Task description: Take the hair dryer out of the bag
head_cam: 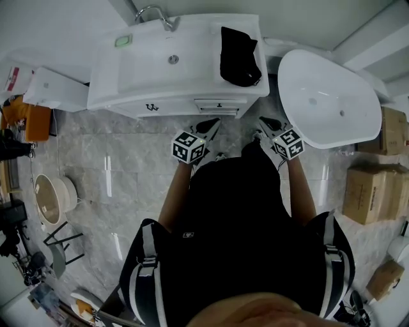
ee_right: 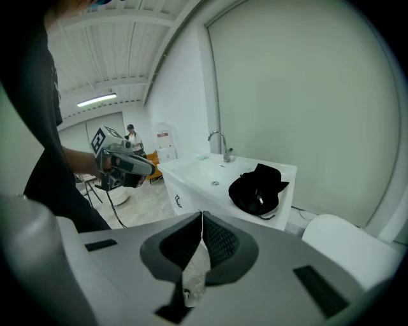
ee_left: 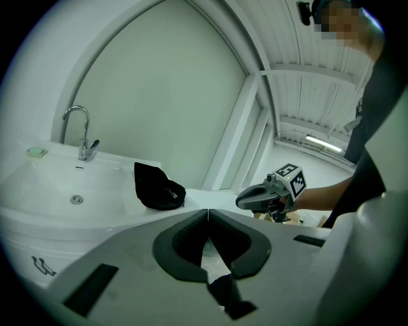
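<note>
A black drawstring bag (head_cam: 238, 56) lies on the right end of the white washbasin counter (head_cam: 185, 86); it also shows as the bag (ee_left: 157, 187) and the bag (ee_right: 257, 190). No hair dryer is visible; the bag's contents stay hidden. My left gripper (head_cam: 210, 126) and right gripper (head_cam: 264, 125) hover side by side in front of the cabinet, short of the bag, touching nothing. Both are shut and hold nothing: the left jaws (ee_left: 207, 215) and right jaws (ee_right: 201, 216) meet tip to tip.
A chrome tap (head_cam: 156, 14) stands at the back of the basin. A white freestanding tub (head_cam: 329, 99) sits to the right of the cabinet, with cardboard boxes (head_cam: 369, 191) beyond it. A stool (head_cam: 54, 195) and clutter stand on the marble floor at left.
</note>
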`<state>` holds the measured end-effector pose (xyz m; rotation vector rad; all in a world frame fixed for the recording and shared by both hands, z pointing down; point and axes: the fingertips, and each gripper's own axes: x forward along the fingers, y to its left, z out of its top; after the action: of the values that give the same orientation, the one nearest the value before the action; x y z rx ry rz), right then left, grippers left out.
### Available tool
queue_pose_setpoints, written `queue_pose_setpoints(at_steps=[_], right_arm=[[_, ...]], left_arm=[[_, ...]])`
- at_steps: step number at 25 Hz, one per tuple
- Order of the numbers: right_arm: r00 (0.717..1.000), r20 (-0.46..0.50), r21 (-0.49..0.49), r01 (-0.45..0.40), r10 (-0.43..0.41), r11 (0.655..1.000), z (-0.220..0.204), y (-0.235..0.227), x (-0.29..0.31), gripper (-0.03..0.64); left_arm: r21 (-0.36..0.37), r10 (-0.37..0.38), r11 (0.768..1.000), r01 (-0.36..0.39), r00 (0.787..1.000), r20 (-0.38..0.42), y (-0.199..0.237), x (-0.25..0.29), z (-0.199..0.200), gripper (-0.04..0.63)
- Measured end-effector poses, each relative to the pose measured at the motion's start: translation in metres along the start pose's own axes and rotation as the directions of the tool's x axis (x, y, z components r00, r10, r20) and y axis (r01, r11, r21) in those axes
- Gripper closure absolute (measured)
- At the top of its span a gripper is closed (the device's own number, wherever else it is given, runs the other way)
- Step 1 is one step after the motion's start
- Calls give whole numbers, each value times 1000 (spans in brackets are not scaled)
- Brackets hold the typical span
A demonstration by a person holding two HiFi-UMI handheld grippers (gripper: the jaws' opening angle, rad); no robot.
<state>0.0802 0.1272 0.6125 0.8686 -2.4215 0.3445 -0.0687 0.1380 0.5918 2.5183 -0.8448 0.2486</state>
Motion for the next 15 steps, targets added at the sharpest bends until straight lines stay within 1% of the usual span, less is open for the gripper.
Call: queue_pose_setpoints(at_steps=[7, 12, 15], right_arm=[[999, -26, -48, -31, 29, 998, 2, 10, 12, 557], [999, -29, -47, -40, 39, 998, 4, 5, 13, 557], [998, -33, -44, -47, 46, 998, 2, -7, 16, 557]], left_arm=[[-10, 12, 1000, -12, 1000, -1, 4, -2, -3, 578], [-18, 22, 1000, -22, 1000, -14, 5, 1, -4, 578], [-23, 31, 999, -32, 999, -20, 8, 8, -3, 578]])
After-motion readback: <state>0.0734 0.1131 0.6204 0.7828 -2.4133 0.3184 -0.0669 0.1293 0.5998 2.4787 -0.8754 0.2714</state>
